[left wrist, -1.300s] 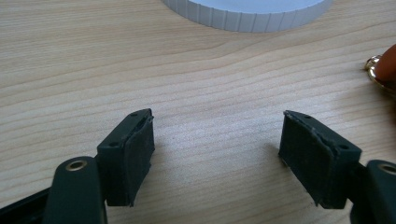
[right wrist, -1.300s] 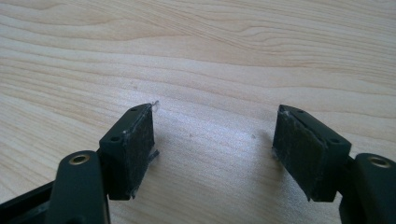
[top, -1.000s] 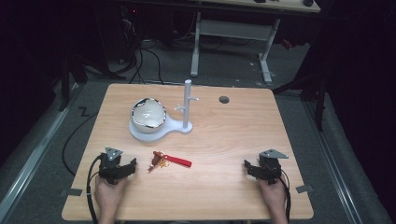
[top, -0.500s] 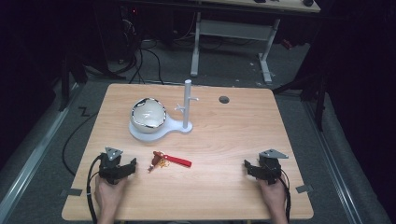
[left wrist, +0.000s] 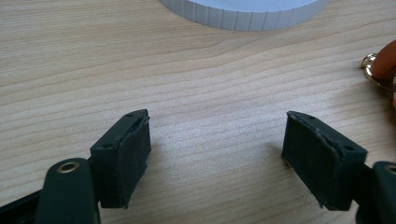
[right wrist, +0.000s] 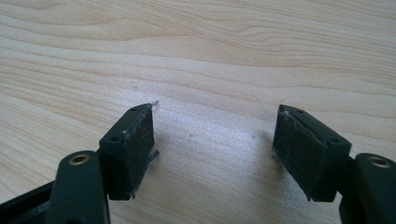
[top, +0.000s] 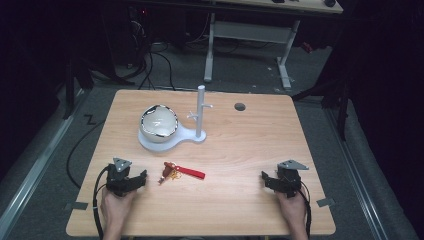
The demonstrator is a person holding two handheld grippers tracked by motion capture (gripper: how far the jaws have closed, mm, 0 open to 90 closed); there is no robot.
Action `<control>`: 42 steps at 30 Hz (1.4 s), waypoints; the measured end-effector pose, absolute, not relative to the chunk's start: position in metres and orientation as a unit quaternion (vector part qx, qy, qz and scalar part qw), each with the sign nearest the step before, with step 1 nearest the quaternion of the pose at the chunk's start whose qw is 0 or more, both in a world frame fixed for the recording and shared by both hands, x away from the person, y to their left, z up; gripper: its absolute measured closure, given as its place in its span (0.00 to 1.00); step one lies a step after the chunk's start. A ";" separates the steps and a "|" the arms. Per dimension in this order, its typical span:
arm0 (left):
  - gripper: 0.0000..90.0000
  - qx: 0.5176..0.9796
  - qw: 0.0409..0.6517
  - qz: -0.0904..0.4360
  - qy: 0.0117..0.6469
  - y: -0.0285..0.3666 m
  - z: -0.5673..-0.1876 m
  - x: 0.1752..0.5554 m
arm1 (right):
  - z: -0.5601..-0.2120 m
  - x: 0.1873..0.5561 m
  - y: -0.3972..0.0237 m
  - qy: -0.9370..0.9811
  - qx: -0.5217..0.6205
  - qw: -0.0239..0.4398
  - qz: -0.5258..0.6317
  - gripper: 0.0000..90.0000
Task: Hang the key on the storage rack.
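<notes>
I held my left gripper (top: 131, 179) low over the near left part of the wooden table (top: 250, 150), its jaws spread apart with nothing between them. In the left gripper view its two black pads (left wrist: 133, 156) stood wide over bare wood grain, and the ribbed white edge of the stand's base (left wrist: 243, 11) ran along the top. At the right edge of that view I could see a bit of brass ring and red, part of the keychain (left wrist: 380, 70).

My right gripper (top: 281, 181) sat at the near right of the table, well apart from everything else, and its jaws were parted too, empty over plain wood (right wrist: 219, 60).

The red keychain (top: 182, 172) lay flat on the table just right of my left gripper, its strap pointing right and its small cluster of rings toward my gripper. Farther back stood a white stand (top: 200, 115) with an upright post and short pegs, and a shiny bowl (top: 159, 122) rested on its round base. A dark grommet hole (top: 240, 106) showed near the table's far edge.
</notes>
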State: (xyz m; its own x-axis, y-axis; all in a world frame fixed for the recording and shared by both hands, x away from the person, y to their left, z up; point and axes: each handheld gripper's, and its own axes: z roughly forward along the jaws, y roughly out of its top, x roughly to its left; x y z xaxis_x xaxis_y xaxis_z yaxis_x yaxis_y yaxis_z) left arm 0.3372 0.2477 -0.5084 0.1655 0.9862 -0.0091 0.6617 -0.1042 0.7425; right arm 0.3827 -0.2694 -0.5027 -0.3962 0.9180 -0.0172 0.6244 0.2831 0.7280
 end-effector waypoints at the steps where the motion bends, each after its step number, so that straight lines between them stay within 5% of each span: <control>1: 0.26 0.696 0.313 0.259 0.592 0.248 -0.508 0.337 | -0.503 0.383 -0.269 0.769 0.502 0.224 0.327 0.33; 29: 0.43 0.689 0.385 0.237 0.566 0.236 -0.499 0.323 | -0.503 0.383 -0.270 0.769 0.501 0.225 0.327 0.33; 42: 0.42 0.707 0.413 0.221 0.530 0.211 -0.492 0.321 | -0.503 0.383 -0.269 0.769 0.501 0.224 0.327 0.33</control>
State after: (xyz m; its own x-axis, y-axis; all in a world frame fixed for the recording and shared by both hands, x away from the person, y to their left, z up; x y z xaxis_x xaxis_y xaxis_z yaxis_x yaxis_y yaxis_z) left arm 0.3209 0.2106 -0.4923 0.3409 0.9317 -0.1254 0.5671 -0.0974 0.8179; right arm 0.3827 -0.2695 -0.5027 -0.3968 0.9178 -0.0169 0.6244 0.2834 0.7279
